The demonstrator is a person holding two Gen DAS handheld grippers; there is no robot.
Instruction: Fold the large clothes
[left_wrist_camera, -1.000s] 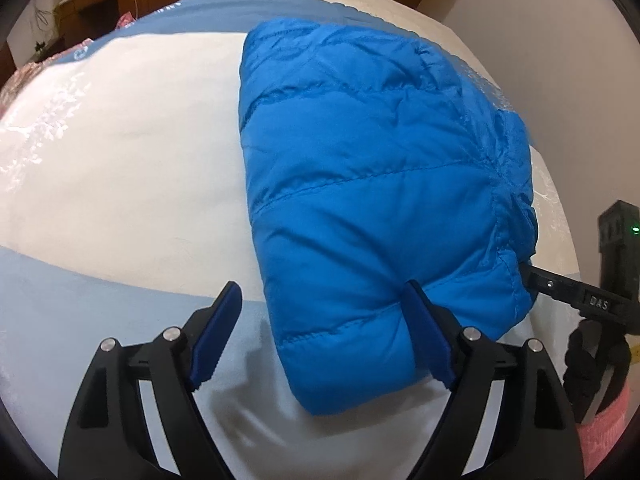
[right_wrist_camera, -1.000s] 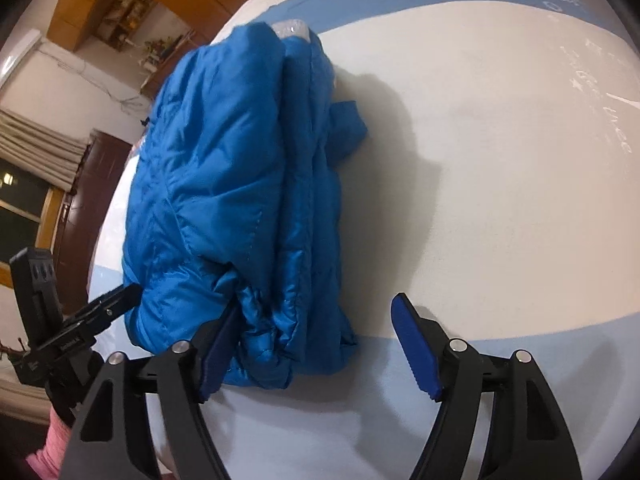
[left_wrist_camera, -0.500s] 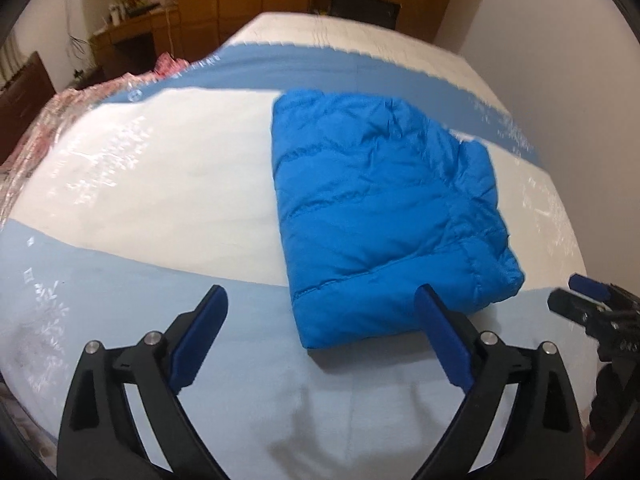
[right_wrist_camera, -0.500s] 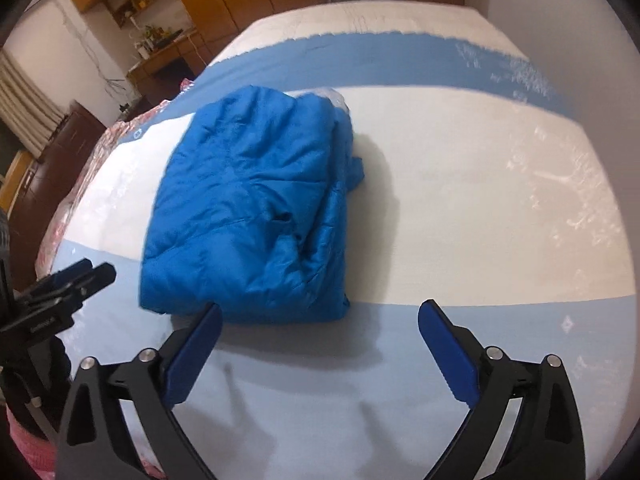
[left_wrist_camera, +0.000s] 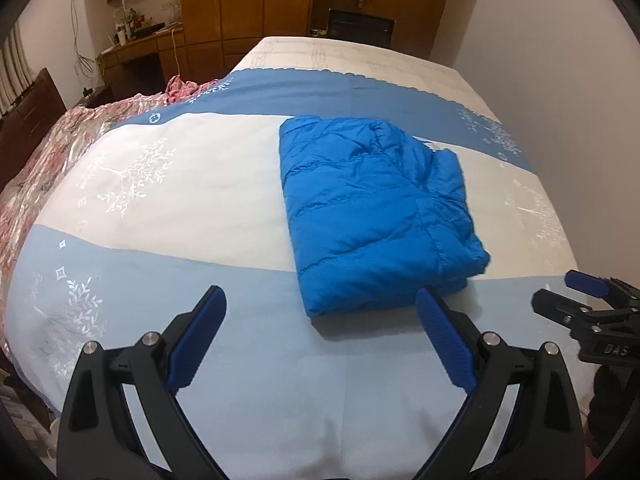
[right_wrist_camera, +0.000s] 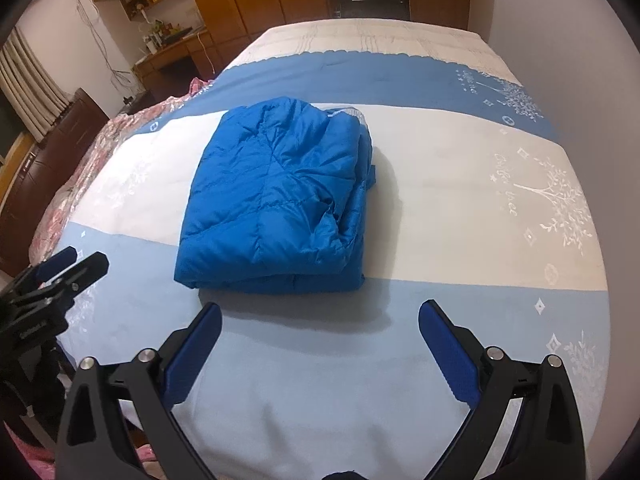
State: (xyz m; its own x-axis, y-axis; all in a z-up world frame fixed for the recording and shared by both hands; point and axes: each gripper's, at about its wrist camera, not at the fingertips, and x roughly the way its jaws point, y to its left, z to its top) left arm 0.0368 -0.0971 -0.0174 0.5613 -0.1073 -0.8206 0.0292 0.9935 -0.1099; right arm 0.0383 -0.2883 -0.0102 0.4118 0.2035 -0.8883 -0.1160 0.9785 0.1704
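Observation:
A bright blue puffer jacket (left_wrist_camera: 372, 216) lies folded into a thick rectangle on the bed (left_wrist_camera: 160, 184), across its white band. In the right wrist view the folded jacket (right_wrist_camera: 276, 204) shows its stacked layers on the right side. My left gripper (left_wrist_camera: 320, 304) hangs above the bed's near pale-blue band, open, with nothing between its blue pads. My right gripper (right_wrist_camera: 318, 322) is likewise open and empty, short of the jacket's near edge. Each gripper also shows in the other view: the right gripper (left_wrist_camera: 588, 296) at the far right, the left gripper (right_wrist_camera: 60, 268) at the far left.
A pink flowered quilt (left_wrist_camera: 44, 148) is bunched along the bed's left side. Beyond the bed stand wooden wardrobes (left_wrist_camera: 248, 0), a cluttered desk (left_wrist_camera: 140, 40) and a dark chair (left_wrist_camera: 360, 26). A plain wall (left_wrist_camera: 560, 80) runs along the right.
Both grippers have opened wider and risen back from the jacket, which now lies free and looks smaller. A second ago the blue pads were at its near edge.

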